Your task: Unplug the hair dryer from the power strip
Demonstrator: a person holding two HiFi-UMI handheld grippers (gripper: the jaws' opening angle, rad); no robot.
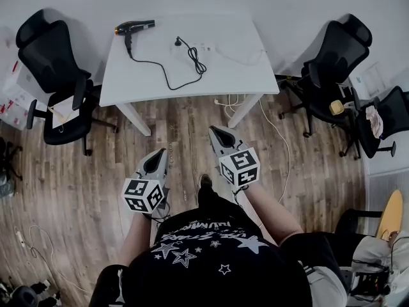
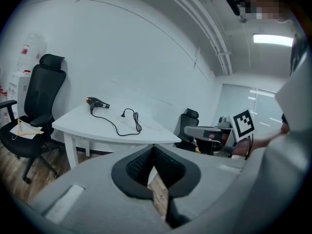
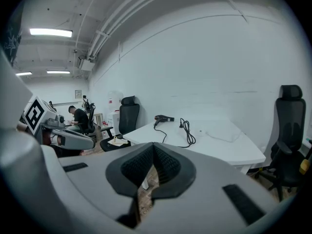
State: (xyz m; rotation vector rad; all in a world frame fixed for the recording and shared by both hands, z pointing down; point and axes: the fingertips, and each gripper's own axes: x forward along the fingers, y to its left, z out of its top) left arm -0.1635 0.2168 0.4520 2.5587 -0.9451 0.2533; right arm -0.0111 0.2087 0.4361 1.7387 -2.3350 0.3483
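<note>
A black hair dryer lies at the far left of the white table. Its black cord loops across the top to a coil and ends in a plug. The plug sits just left of a faint white power strip; whether it is plugged in, I cannot tell. Both grippers hang over the wooden floor well short of the table, left gripper and right gripper. Each is shut with nothing held. The hair dryer and the hair dryer show far ahead of the left gripper and right gripper.
Black office chairs stand left of the table and right of it, with another chair further right. White cables hang under the table. Loose cables lie on the floor at lower left. A person sits far off.
</note>
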